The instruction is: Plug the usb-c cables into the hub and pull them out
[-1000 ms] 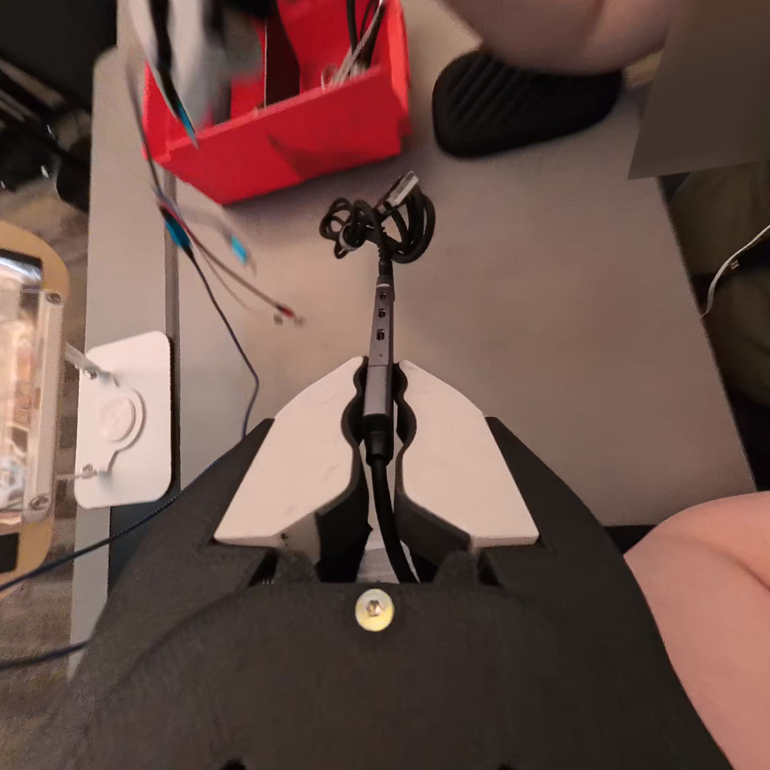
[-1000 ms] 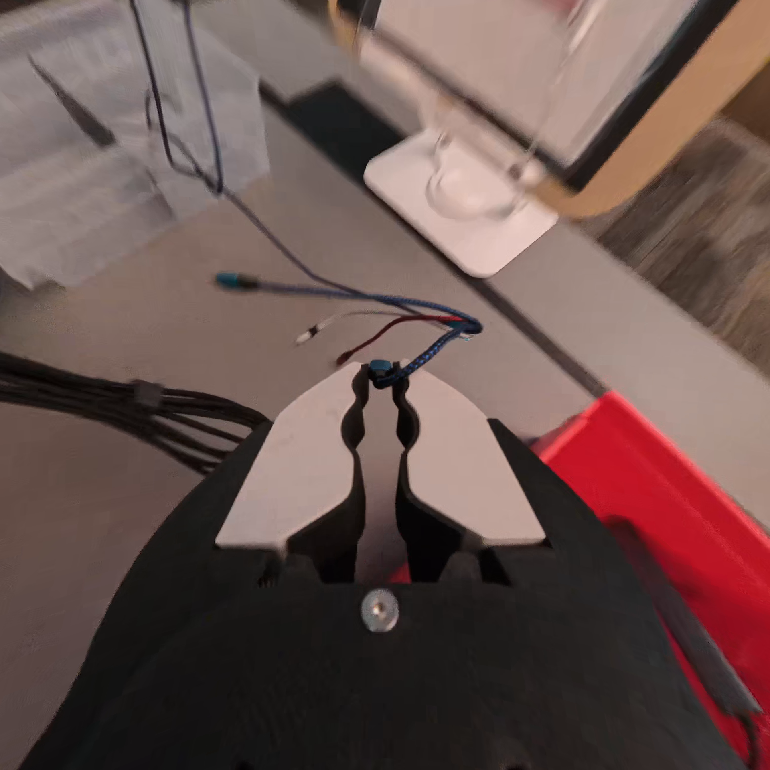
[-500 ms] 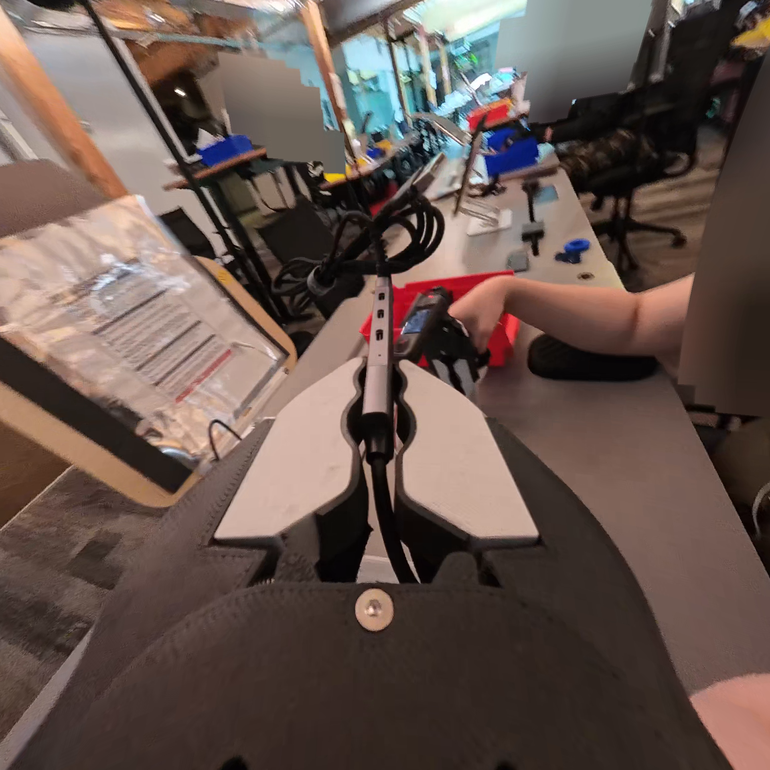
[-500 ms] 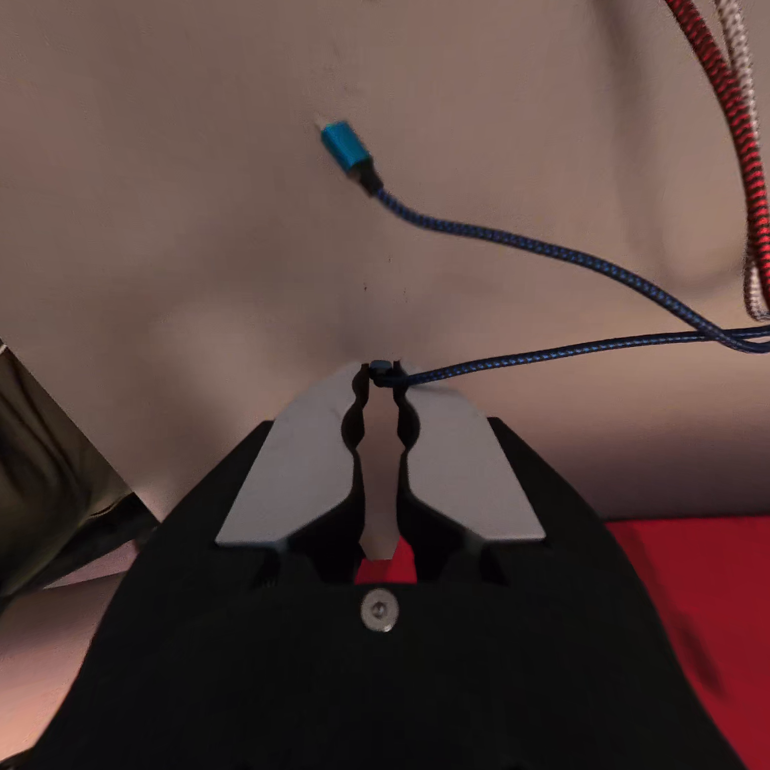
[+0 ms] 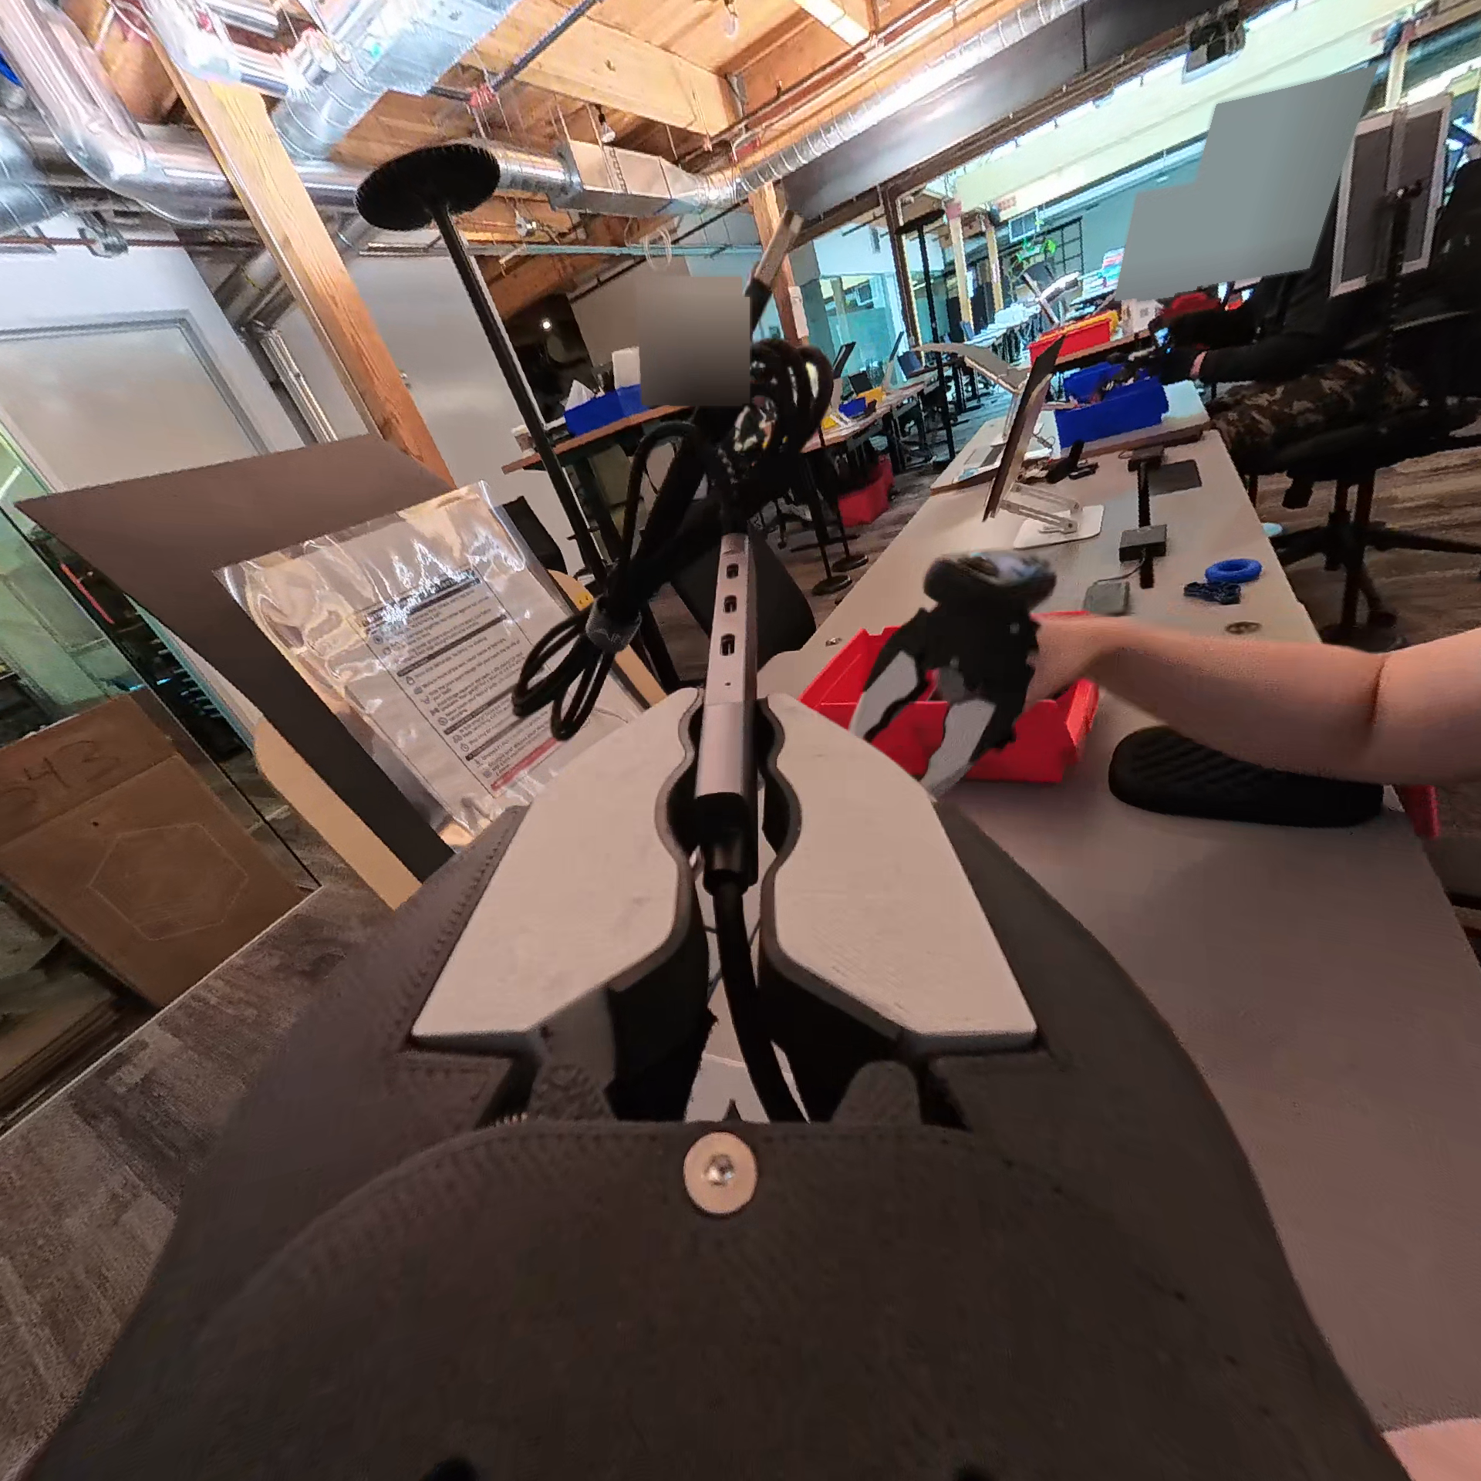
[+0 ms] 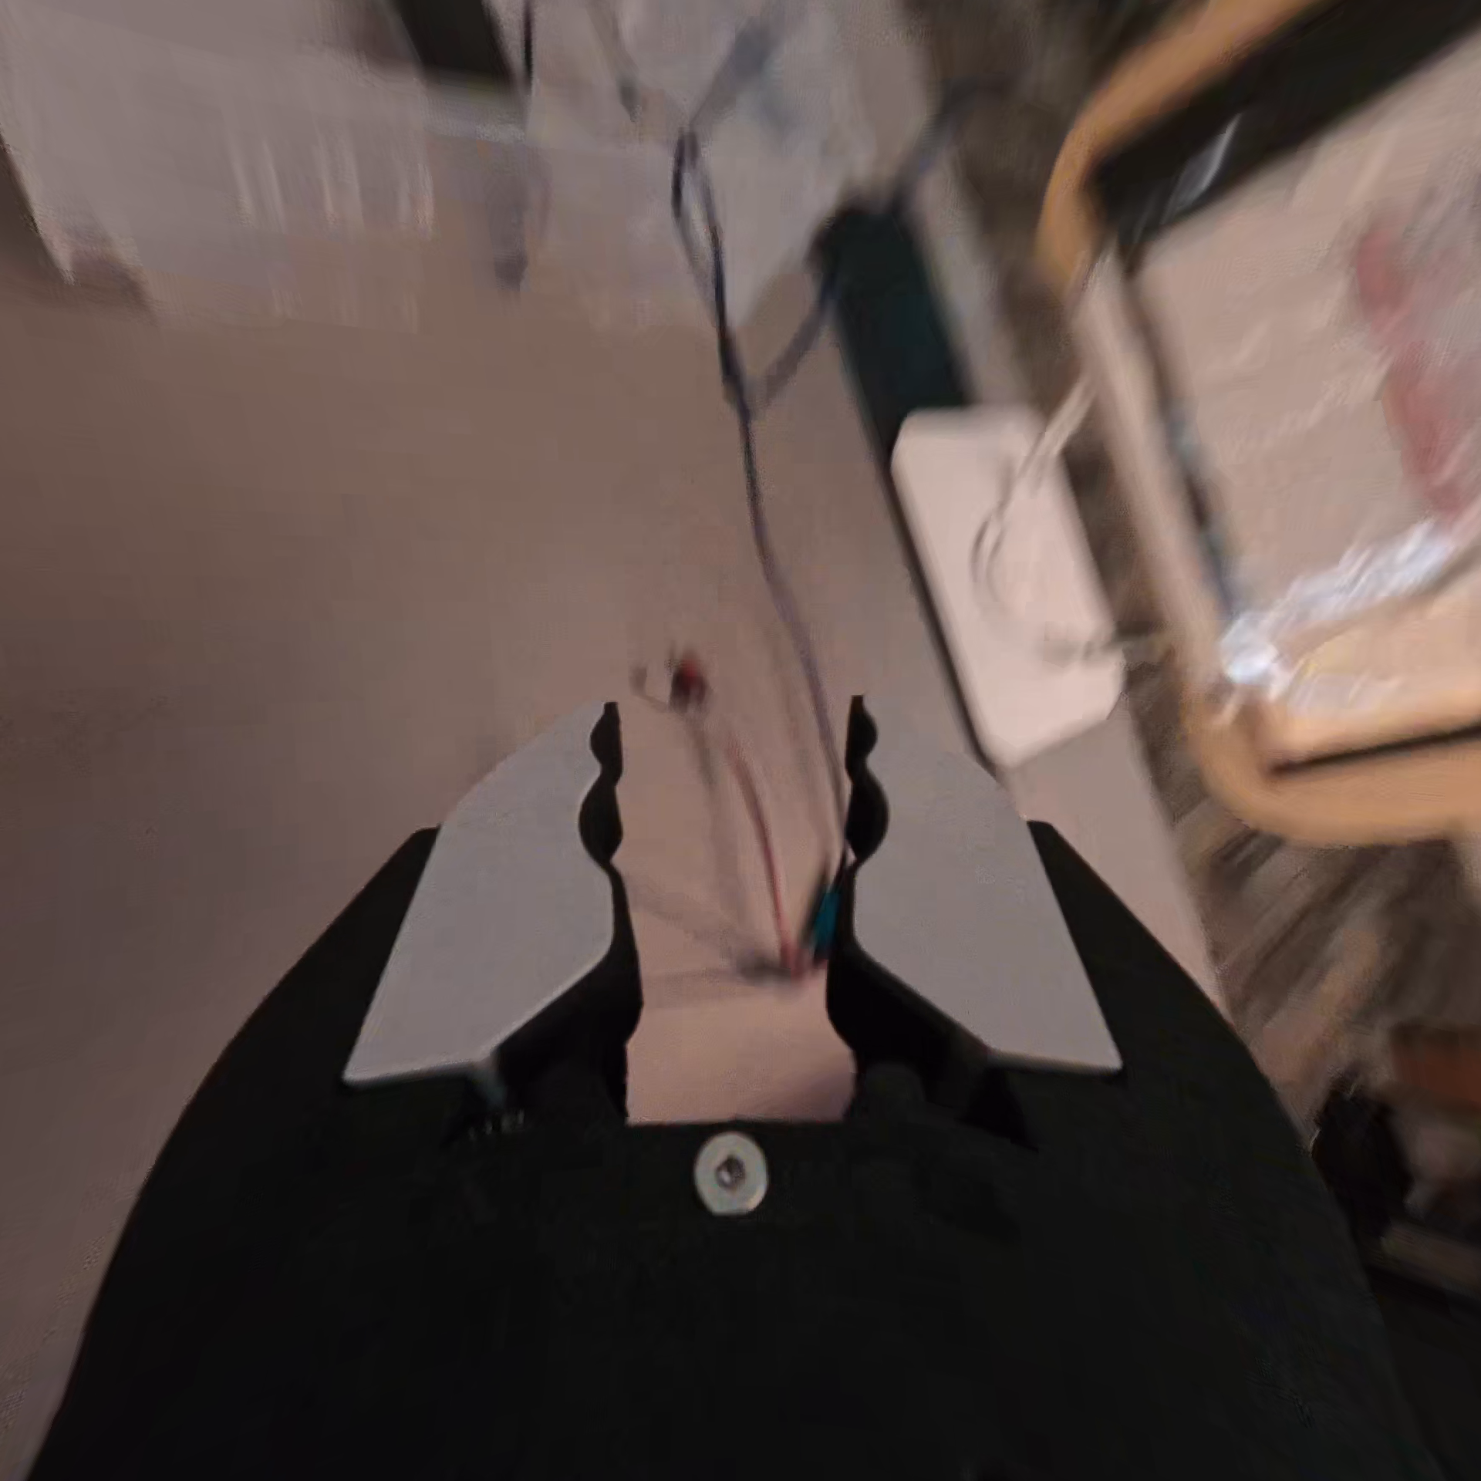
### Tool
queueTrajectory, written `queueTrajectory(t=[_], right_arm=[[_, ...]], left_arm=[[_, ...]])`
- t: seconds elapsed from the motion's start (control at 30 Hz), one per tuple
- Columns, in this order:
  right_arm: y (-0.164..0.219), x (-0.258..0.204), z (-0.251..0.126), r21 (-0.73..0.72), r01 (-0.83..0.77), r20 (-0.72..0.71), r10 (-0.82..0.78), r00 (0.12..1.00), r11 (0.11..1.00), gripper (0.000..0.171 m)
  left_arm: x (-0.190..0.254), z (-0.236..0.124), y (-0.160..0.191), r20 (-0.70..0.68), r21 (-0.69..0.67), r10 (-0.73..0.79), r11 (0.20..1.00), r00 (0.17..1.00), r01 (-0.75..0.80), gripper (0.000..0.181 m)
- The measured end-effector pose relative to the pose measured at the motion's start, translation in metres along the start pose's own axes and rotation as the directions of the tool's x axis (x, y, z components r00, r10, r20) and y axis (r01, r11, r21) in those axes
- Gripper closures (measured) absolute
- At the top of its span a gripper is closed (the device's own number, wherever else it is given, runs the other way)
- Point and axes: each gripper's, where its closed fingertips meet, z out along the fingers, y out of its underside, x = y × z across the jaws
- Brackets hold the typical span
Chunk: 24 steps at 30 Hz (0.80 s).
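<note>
So the left claw (image 5: pixel 725 705) is clamped on the slim grey metal usb hub (image 5: pixel 728 705), held up off the grey tabletop (image 5: pixel 1202 1002) and pointing up and away, with its bundled black cord (image 5: pixel 641 577) dangling off the far end. Further off, the right claw (image 5: pixel 934 725) hangs over the red plastic bin (image 5: pixel 1034 745).

The right wrist view is super blurry, but the right claw (image 6: pixel 733 721) is spread wide with nothing pinched. A thin blue braided usb-c cable (image 6: pixel 769 529) trails loose between its fingers (image 6: pixel 529 865), beside a red cable (image 6: pixel 769 865), over the tabletop (image 6: pixel 320 561).
</note>
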Motion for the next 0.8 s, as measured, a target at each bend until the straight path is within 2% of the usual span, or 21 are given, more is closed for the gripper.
queueTrajectory(t=[0.07,0.1,0.23,0.37,0.4,0.43,0.47,0.6,0.8], right_arm=[[-0.046,-0.014,0.029,0.175,0.1,-0.078,-0.088,0.993,0.979,0.114],[-0.061,-0.021,0.045,0.206,0.163,-0.127,-0.139,0.982,0.965,0.113],[-0.091,-0.028,0.116,0.074,0.421,-0.288,-0.384,0.877,0.904,0.111],[-0.09,-0.011,0.168,-0.02,0.385,-0.261,-0.377,0.889,0.923,0.114],[-0.087,-0.006,0.175,-0.047,0.369,-0.246,-0.369,0.896,0.928,0.12],[-0.084,-0.002,0.18,-0.073,0.356,-0.229,-0.363,0.903,0.932,0.135],[-0.083,0.002,0.182,-0.083,0.346,-0.224,-0.356,0.907,0.935,0.165],[-0.109,0.019,0.159,0.019,0.224,-0.211,-0.215,0.954,0.974,0.166],[-0.167,0.086,0.059,0.215,0.096,-0.338,-0.018,0.941,0.972,0.166]], left_arm=[[0.001,-0.001,-0.002,0.002,0.007,0.0,1.0,1.0,0.0,0.173],[0.001,-0.002,-0.002,0.003,0.007,-0.002,1.0,1.0,0.002,0.172],[0.0,-0.004,-0.002,0.014,0.004,-0.001,1.0,1.0,0.001,0.172],[-0.001,-0.005,-0.001,0.014,0.004,-0.002,1.0,1.0,0.002,0.172],[-0.002,-0.005,-0.001,0.015,0.002,-0.004,1.0,1.0,0.004,0.173],[-0.003,-0.005,0.0,0.015,0.0,-0.006,1.0,1.0,0.006,0.172],[-0.003,-0.004,0.001,0.014,-0.003,-0.007,1.0,1.0,0.007,0.172],[-0.006,-0.001,0.003,0.017,-0.015,-0.014,1.0,1.0,0.014,0.173],[-0.003,0.003,0.0,0.017,-0.011,-0.012,1.0,1.0,0.012,0.173]])
